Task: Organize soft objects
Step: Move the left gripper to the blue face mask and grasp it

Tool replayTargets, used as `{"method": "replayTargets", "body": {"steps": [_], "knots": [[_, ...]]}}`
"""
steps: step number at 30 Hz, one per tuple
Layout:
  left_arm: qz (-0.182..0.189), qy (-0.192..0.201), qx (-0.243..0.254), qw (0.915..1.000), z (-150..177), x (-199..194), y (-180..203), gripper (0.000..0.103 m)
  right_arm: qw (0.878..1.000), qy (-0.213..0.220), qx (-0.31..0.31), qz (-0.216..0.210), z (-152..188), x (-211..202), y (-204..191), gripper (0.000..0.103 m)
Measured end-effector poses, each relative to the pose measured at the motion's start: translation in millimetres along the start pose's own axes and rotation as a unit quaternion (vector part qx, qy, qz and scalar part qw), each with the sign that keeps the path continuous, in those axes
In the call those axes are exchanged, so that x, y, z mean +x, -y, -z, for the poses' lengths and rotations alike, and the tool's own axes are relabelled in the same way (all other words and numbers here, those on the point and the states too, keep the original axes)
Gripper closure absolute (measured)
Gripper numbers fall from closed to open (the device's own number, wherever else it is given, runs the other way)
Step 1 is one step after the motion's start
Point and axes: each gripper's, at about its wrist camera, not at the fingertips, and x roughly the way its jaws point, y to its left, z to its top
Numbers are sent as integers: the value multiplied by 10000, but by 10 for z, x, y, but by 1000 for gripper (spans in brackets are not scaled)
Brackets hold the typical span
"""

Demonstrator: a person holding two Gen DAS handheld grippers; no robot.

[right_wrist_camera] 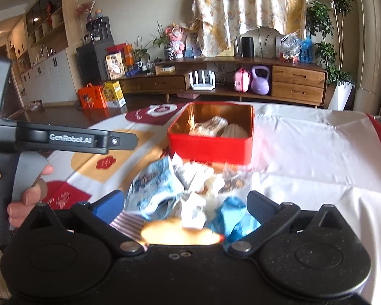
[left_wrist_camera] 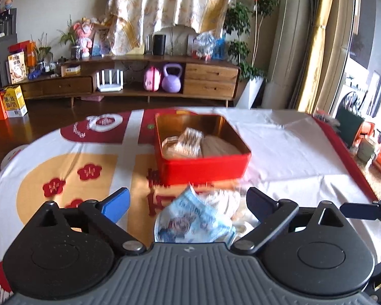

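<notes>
A red tin box (left_wrist_camera: 203,170) (right_wrist_camera: 210,147) with a gold inside stands on the table and holds folded beige and striped socks (left_wrist_camera: 190,143) (right_wrist_camera: 210,127). A pile of loose socks lies in front of it, with a light blue patterned sock (left_wrist_camera: 190,221) (right_wrist_camera: 155,185) on top, white ones (right_wrist_camera: 195,175) and a teal one (right_wrist_camera: 235,218). My left gripper (left_wrist_camera: 186,203) is open above the pile's near side. My right gripper (right_wrist_camera: 185,203) is open over the pile. Neither holds anything.
The table wears a white cloth (left_wrist_camera: 292,147) with red and yellow prints. My left gripper's body (right_wrist_camera: 63,139) and the hand holding it sit at the left of the right wrist view. A wooden TV cabinet (left_wrist_camera: 139,76) stands across the room.
</notes>
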Motion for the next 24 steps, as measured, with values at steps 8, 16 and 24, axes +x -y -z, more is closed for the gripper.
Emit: {"method": "replayTargets", "body": {"steps": [8, 16, 24], "knots": [[92, -525, 100, 9985, 320, 243, -11, 4, 9994, -312, -17, -122, 226, 128, -78, 0], [166, -1070, 273, 9937, 498, 567, -62, 4, 9982, -539, -208, -173, 302, 290, -147, 0], [171, -1330, 270, 9906, 498, 839, -144, 4, 9966, -662, -452, -183, 325, 451, -204, 2]]}}
